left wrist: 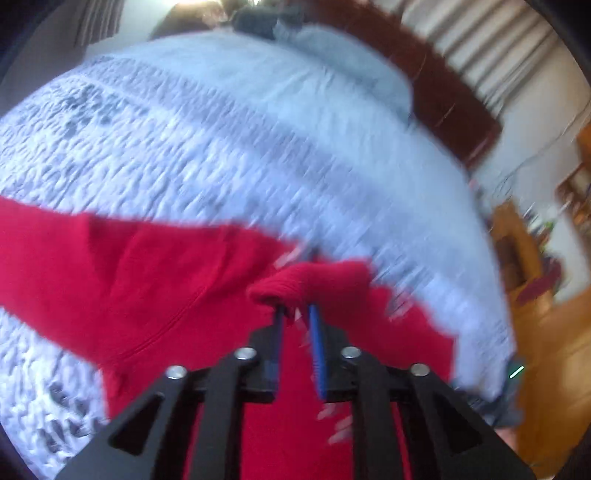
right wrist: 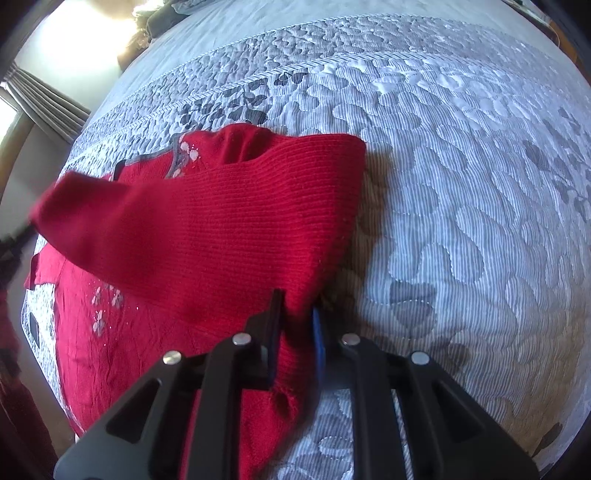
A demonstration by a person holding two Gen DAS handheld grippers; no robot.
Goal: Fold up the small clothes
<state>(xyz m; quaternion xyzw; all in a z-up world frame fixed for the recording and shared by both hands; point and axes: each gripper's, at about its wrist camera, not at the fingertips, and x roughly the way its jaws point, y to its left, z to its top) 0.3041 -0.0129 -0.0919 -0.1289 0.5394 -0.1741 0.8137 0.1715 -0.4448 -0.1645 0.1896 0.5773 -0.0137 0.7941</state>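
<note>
The right gripper (right wrist: 297,306) is closed on the hem edge of a red knitted sweater (right wrist: 207,229), the fabric pinched between its narrow jaws, while the left gripper (left wrist: 295,310) is clamped on a bunched cuff or edge of the same garment, seen lifted above the quilt. The sweater is spread across a quilted bedspread (right wrist: 461,184) on a bed, with one side already turned over the body so that a sleeve (right wrist: 92,218) hangs raised at the left of the right wrist view. The fold in hand is judged to be best done by keeping both held edges level and taut, carrying them across together, and laying the crease straight before the fabric is released (the left wrist view is blurred, so the exact grasp point cannot be told). One sweater is counted, two grippers, and one bedspread; a darker heap (left wrist: 266,18) is seen at the far end of the bed, too blurred to be counted or named.
</note>
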